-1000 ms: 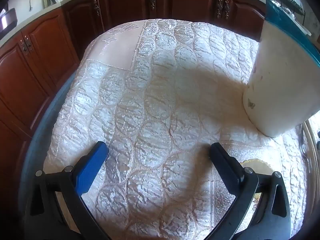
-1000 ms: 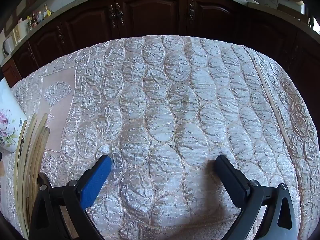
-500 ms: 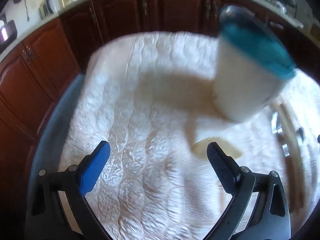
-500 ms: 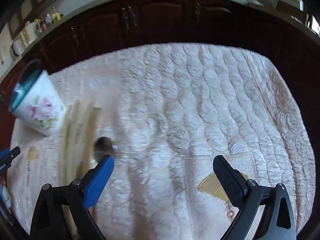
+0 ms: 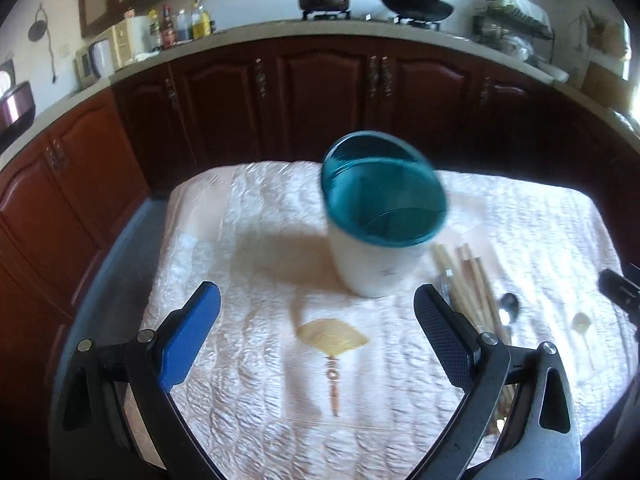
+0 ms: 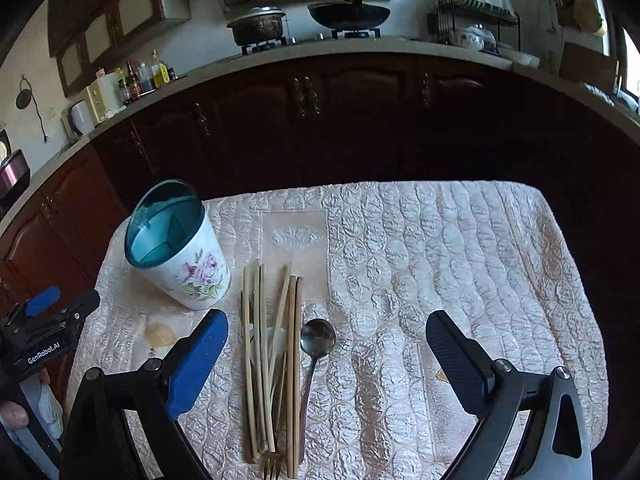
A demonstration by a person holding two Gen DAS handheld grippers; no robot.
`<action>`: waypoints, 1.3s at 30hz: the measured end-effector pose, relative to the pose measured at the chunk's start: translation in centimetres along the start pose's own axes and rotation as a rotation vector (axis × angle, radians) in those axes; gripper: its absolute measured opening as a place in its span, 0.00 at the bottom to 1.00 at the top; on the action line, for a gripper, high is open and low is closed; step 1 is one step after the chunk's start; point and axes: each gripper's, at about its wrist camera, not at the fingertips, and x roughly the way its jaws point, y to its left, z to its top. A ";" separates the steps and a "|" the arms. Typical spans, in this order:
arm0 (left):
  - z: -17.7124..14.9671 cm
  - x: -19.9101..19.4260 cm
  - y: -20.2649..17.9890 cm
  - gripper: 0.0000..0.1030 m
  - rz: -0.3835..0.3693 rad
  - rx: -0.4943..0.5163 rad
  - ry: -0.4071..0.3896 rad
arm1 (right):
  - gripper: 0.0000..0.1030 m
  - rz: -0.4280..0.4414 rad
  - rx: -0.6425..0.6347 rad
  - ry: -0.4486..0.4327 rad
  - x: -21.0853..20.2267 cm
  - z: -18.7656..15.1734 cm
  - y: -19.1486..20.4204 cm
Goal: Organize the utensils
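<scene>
A white flowered holder with a teal rim point(image 6: 178, 250) point(image 5: 382, 216) stands upright on the quilted table cover point(image 6: 440, 264). To its right lies a bundle of wooden chopsticks point(image 6: 272, 344) point(image 5: 470, 284), a metal spoon point(image 6: 316, 344) point(image 5: 509, 309), a white spoon partly under the sticks, and a gold fork point(image 6: 272, 466) at the near end. My right gripper point(image 6: 326, 346) hangs open above the utensils. My left gripper point(image 5: 316, 312) is open too, in front of the holder, holding nothing. The left gripper point(image 6: 44, 320) also shows at the left edge of the right wrist view.
Dark wooden cabinets point(image 5: 320, 96) and a countertop with pots, bottles and a dish rack curve behind the table. The table's left edge point(image 5: 120, 248) and far edge drop to the floor. A gold fan motif point(image 5: 332, 338) is stitched into the cover. A person's hand point(image 6: 16, 412) shows low left.
Both grippers have pulled back and up from the cloth. The holder, chopsticks and spoons have come fully into view. Both stay open.
</scene>
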 end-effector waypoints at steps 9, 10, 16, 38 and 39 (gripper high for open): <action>-0.1 -2.1 -2.6 0.95 -0.057 0.052 -0.039 | 0.97 0.002 0.010 -0.029 4.0 3.0 -5.3; -0.3 -2.3 -2.7 0.95 -0.058 0.054 -0.044 | 0.97 0.000 0.010 -0.035 4.0 2.9 -5.5; -0.2 -2.7 -2.9 0.95 -0.079 0.033 -0.053 | 0.97 -0.015 0.009 -0.069 4.0 2.9 -5.9; -0.5 -2.9 -2.7 0.95 -0.079 -0.011 -0.064 | 0.97 -0.032 0.000 -0.075 5.1 2.8 -6.4; -0.5 -2.9 -2.7 0.95 -0.077 -0.011 -0.064 | 0.97 -0.033 0.000 -0.074 5.2 2.8 -6.4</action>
